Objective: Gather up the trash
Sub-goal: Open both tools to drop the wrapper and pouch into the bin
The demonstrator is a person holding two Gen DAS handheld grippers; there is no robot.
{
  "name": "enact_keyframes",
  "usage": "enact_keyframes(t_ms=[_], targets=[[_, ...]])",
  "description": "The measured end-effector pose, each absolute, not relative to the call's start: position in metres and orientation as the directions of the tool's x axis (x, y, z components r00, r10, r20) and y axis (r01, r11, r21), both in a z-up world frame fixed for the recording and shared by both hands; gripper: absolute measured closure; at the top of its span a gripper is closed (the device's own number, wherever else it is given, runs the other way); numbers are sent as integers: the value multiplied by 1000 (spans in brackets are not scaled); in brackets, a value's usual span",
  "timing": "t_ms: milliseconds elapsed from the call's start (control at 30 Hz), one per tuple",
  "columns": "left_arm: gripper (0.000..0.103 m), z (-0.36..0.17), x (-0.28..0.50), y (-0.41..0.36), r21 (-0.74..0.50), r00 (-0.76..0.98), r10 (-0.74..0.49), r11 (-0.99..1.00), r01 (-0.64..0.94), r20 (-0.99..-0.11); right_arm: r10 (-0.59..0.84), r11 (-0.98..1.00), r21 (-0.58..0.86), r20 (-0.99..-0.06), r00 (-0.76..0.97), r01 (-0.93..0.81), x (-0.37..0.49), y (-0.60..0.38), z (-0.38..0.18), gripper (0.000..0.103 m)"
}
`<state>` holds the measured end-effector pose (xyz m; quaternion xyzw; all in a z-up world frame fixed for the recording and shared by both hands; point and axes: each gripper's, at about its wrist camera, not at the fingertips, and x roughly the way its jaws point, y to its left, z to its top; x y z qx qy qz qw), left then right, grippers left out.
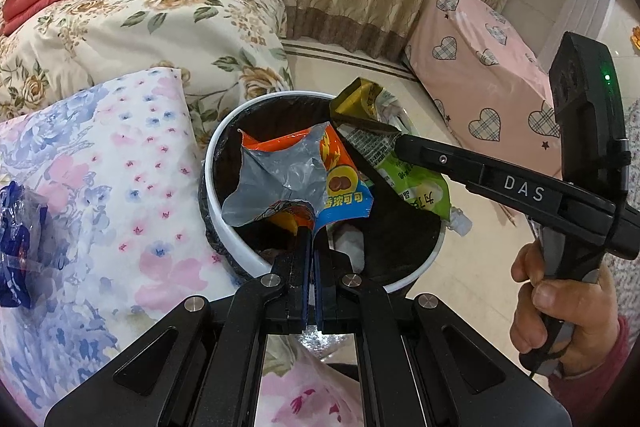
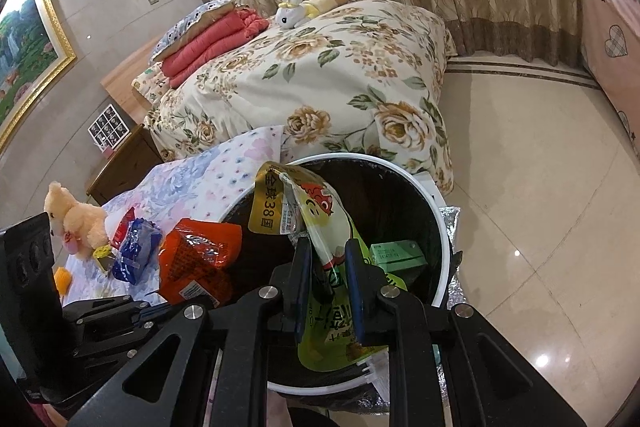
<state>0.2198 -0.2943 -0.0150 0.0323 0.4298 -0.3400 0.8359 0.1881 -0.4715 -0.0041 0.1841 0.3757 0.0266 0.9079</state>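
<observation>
A white-rimmed bin (image 1: 212,163) with a black liner stands beside the bed. My left gripper (image 1: 310,227) is shut on an orange snack wrapper (image 1: 280,179) with a silver inside, held over the bin's mouth. My right gripper (image 2: 326,247) comes in from the right and is shut on a green drink pouch (image 2: 324,227). A gold wrapper (image 2: 268,211) sticks up beside the pouch. Both hang over the bin's rim (image 2: 440,227). In the left wrist view the pouch (image 1: 416,187) droops under the right gripper's finger, its spout outside the rim. A green box (image 2: 394,251) lies inside the bin.
A blue wrapper (image 2: 136,255), a red wrapper (image 2: 124,231) and a plush bear (image 2: 72,219) lie on the floral sheet (image 1: 120,187) left of the bin. Behind is a rose-print quilt (image 2: 320,75). A pink heart-print cover (image 1: 480,75) stands at the right on the tiled floor (image 2: 520,187).
</observation>
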Motion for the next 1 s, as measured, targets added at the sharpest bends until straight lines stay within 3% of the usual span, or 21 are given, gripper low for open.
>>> enact_keyframes(t_ms=[100, 167, 333, 500, 1000], targets=[[94, -15, 222, -293, -256, 390, -545, 768, 587, -742, 183, 928, 358, -674, 715, 100, 189, -474, -5, 73], [82, -15, 222, -289, -260, 395, -545, 773, 579, -740, 190, 923, 371, -665, 722, 99, 187, -475, -4, 61], [80, -16, 218, -280, -270, 400, -547, 778, 567, -736, 201, 914, 394, -645, 737, 95, 181, -474, -1, 49], [80, -18, 210, -261, -278, 416, -542, 791, 545, -730, 216, 906, 414, -622, 752, 82, 171, -465, 1, 24], [74, -29, 185, -166, -283, 499, -472, 867, 409, -727, 298, 891, 453, -574, 763, -8, 145, -397, 2, 14]])
